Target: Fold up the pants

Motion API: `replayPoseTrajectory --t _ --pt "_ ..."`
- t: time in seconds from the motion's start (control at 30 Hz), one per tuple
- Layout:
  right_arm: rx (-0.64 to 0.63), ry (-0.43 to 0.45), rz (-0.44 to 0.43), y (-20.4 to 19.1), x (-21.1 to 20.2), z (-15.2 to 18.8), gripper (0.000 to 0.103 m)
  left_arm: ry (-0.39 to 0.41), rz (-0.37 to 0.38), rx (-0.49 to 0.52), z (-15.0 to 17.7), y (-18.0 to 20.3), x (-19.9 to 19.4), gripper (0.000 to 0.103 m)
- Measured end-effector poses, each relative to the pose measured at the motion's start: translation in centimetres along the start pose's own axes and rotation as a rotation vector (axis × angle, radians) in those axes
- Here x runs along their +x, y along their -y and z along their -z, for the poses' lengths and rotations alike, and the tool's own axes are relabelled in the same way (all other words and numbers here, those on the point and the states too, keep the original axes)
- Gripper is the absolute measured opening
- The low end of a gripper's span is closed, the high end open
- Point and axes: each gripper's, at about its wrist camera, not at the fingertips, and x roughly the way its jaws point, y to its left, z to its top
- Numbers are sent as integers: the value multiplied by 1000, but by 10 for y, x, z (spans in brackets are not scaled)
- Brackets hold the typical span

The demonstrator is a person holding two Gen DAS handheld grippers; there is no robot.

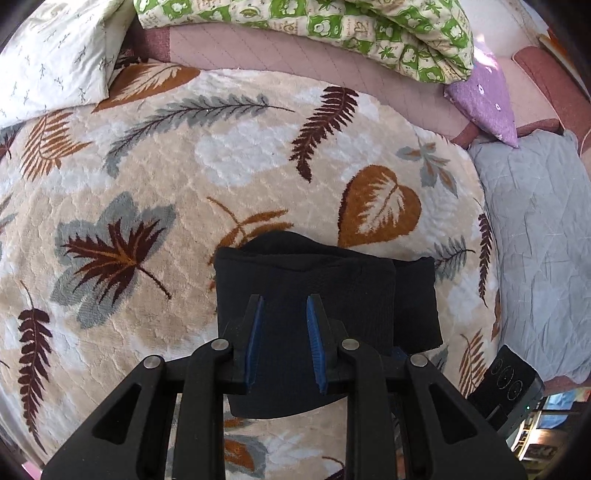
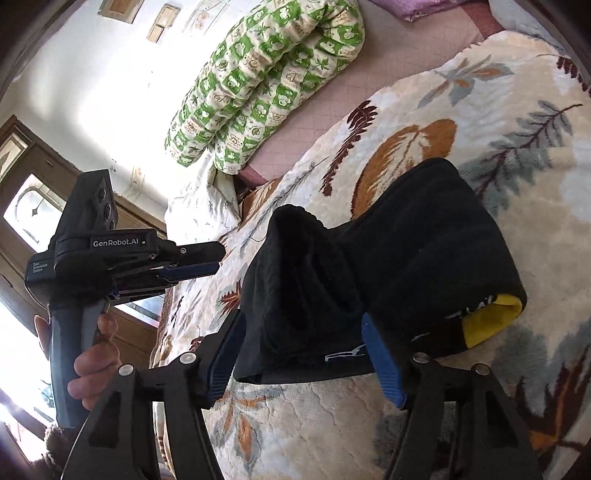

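The black pants lie folded into a compact bundle on the leaf-patterned blanket. In the right wrist view the pants show a yellow inner patch at one end. My left gripper is open above the bundle, with nothing between its blue pads. My right gripper is open, its fingers on either side of the near end of the bundle, not clamped on it. The left gripper also shows in the right wrist view, held in a hand to the left of the pants.
A green patterned quilt lies rolled at the far side of the bed. A white pillow is at far left, a purple cushion and a grey quilted cover at right. Wooden window frames stand beyond the bed.
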Motion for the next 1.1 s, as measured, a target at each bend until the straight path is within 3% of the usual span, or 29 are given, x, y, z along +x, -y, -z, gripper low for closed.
replayPoseTrajectory --t 0.2,0.33,0.47,0.57,0.6,0.63,0.67,0.7,0.77,0.83,0.87,0.9,1.03,1.1 --pt "-61 -42 68 -14 24 -8 84 -15 1 -43 3 -23 1 21" --pt "-111 -47 171 -20 37 -12 83 -11 10 -35 4 -28 -3 21" --pt "-76 44 212 -17 26 -11 83 -8 3 -9 -1 -24 -5 21" --pt "-73 -26 183 -13 37 -9 85 -24 12 10 -5 -17 -2 21" --pt "-108 -24 175 -17 37 -8 77 -31 11 27 -7 -11 -1 22" --pt "-133 -22 147 -19 36 -7 60 -40 11 48 -9 -5 1 23" --pt "-132 -31 127 -19 37 -8 49 -55 7 74 -10 3 3 23" --pt "-114 -54 106 -18 38 -9 44 -67 13 101 -12 10 5 23" --pt "-97 -52 83 -17 35 -5 41 -93 34 153 -13 23 7 24" --pt "-99 -43 73 -17 30 -1 40 -111 52 192 -13 35 11 35" --pt "-95 -39 65 -16 28 2 40 -124 59 205 -13 40 13 47" --pt "-92 -40 63 -15 28 4 40 -137 73 218 -12 46 15 52" --pt "-82 -38 63 -10 30 7 40 -193 96 258 -11 68 24 53" --pt "-78 -34 60 -10 31 6 40 -234 41 315 -8 84 33 55"
